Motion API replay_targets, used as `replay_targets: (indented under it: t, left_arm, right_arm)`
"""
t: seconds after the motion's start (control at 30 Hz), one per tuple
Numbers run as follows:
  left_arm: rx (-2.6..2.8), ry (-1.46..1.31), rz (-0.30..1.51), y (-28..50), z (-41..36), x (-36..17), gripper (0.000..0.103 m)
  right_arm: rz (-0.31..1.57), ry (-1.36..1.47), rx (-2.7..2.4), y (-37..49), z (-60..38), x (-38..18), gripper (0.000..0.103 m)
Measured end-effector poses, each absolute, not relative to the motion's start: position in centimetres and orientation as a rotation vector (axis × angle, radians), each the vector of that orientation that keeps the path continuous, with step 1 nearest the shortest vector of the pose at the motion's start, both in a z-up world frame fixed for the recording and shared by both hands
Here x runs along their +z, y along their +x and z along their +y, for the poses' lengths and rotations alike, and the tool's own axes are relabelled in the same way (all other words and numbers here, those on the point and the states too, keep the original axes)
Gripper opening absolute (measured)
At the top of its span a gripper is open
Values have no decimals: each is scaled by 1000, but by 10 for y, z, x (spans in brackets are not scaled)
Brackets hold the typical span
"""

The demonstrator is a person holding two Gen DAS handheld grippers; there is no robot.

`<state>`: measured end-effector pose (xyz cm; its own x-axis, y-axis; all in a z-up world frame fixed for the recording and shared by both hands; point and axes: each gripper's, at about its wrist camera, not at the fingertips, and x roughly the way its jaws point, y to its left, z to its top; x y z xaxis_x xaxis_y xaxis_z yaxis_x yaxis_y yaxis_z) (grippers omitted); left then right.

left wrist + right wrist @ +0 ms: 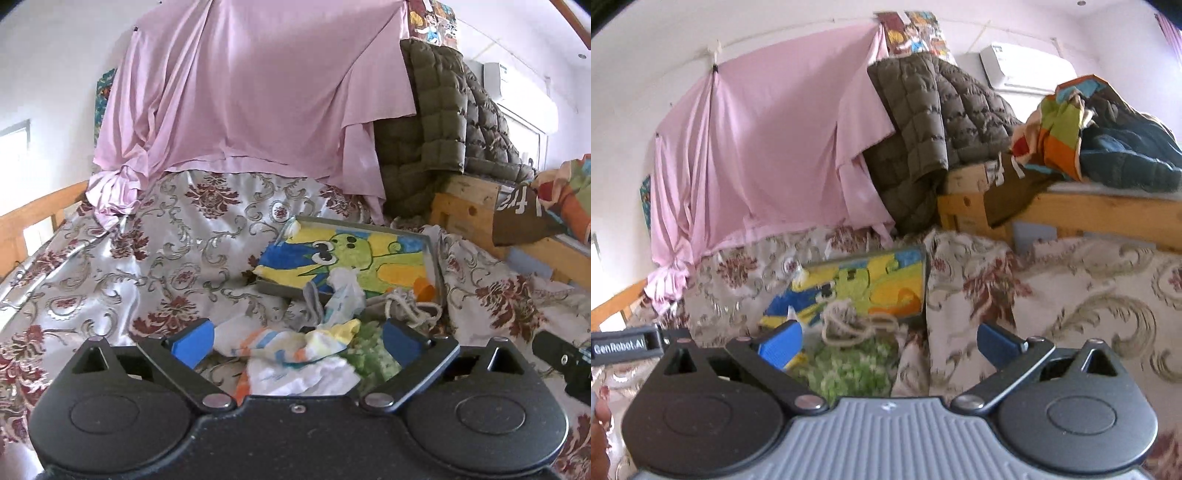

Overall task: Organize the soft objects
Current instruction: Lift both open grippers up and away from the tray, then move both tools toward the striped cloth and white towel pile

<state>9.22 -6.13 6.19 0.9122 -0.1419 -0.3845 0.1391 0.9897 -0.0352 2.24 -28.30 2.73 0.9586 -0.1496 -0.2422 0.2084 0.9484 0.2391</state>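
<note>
A pile of soft things lies on the floral bedspread [155, 258]. In the left wrist view my left gripper [297, 341] is open around a white cloth with orange, blue and yellow stripes [295, 349]. A crumpled white cloth [343, 291], a beige rope bundle [406, 306] and a fuzzy green cloth [369, 354] lie just beyond. In the right wrist view my right gripper [888, 345] is open above the green cloth [846, 369], with the rope bundle [846, 321] just ahead. Nothing is gripped.
A painted tray with a green cartoon figure [354, 254] lies tilted behind the pile; it also shows in the right wrist view [864, 284]. A pink sheet [251, 85] and an olive quilted jacket [439, 125] hang behind. A wooden bed frame [1071, 210] with clothes stands right.
</note>
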Motion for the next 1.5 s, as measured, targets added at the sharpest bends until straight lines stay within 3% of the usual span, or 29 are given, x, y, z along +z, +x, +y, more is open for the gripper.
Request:
replay_targets:
  t: [0.57, 1.5]
  left_arm:
    - [-106, 71, 489, 80, -16, 26, 100]
    - [-36, 203, 658, 85, -11, -12, 101]
  right_arm:
    - [411, 196, -125, 13, -223, 2, 103]
    - [602, 92, -41, 42, -201, -23, 103]
